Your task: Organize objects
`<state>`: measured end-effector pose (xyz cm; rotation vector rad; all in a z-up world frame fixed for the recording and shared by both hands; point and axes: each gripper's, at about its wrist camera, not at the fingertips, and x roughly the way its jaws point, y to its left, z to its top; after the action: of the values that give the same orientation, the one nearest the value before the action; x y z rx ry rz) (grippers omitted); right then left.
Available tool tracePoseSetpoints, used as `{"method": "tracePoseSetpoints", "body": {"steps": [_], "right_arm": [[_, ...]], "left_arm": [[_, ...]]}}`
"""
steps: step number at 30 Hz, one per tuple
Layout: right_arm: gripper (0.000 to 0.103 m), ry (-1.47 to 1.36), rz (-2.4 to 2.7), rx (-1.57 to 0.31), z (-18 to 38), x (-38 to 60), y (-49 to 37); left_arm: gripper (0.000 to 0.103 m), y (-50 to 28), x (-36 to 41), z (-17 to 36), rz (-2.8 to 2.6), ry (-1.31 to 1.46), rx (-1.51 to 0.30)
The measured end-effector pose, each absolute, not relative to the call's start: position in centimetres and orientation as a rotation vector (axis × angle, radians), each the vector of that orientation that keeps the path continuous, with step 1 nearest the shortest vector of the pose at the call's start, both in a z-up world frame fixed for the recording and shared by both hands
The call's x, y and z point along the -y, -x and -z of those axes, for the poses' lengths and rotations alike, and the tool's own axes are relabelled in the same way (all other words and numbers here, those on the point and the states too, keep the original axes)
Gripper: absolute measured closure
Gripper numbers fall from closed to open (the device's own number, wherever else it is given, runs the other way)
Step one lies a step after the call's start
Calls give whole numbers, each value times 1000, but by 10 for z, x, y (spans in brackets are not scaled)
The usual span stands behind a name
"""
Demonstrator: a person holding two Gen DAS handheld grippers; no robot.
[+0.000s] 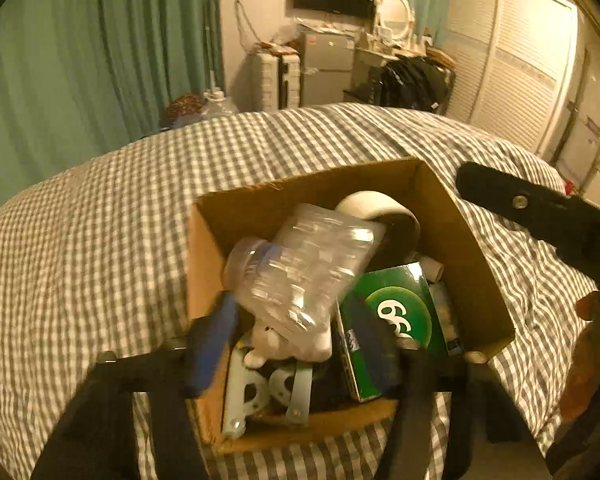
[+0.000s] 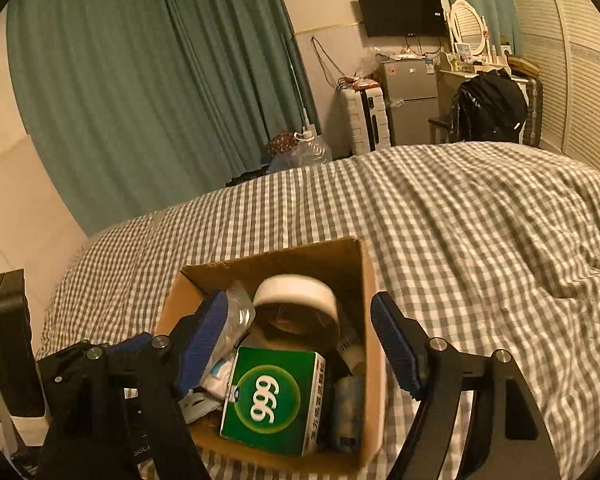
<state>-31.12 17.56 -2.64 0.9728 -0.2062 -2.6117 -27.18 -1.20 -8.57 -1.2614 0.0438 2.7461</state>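
An open cardboard box (image 1: pixel 308 180) (image 2: pixel 276 256) sits on the checked bedcover. Inside lie a clear plastic bottle (image 1: pixel 304 264) (image 2: pixel 236 316), a white tape roll (image 1: pixel 376 208) (image 2: pixel 296 296), a green "999" carton (image 1: pixel 396 312) (image 2: pixel 272 396), a white soft item (image 1: pixel 284 344) and metal brackets (image 1: pixel 256 392). My left gripper (image 1: pixel 290 304) hangs open over the box's near side, and the blurred bottle rests tilted just past its fingertips. My right gripper (image 2: pixel 300 300) is open above the box and holds nothing. One of its black fingers (image 1: pixel 520 200) shows at the right in the left wrist view.
The bed (image 1: pixel 100 240) (image 2: pixel 480 240) spreads around the box. Beyond it are green curtains (image 2: pixel 140 80), a white suitcase (image 2: pixel 364 120), a small fridge (image 2: pixel 412 100) and a louvred wardrobe (image 1: pixel 520 72). A black device (image 2: pixel 8 340) stands at the left edge.
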Motion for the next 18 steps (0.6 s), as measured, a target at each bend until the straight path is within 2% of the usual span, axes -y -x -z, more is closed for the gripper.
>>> {"method": "tracePoseSetpoints", "body": {"steps": [3, 8, 13, 15, 18], "right_arm": [[29, -953, 2641, 176, 9, -180, 294], [27, -888, 2692, 134, -28, -189, 256], [27, -804, 2743, 15, -67, -194, 210], [26, -746, 2780, -15, -84, -197, 187], [19, -662, 2799, -3, -106, -206, 157]], "left_arm": [[37, 258, 15, 72, -2766, 1254, -32], [24, 226, 17, 36, -2831, 1166, -28], [22, 190, 16, -8, -2868, 1049, 5], [17, 171, 17, -26, -2885, 989, 13], [7, 145, 18, -52, -2929, 890, 21]]}}
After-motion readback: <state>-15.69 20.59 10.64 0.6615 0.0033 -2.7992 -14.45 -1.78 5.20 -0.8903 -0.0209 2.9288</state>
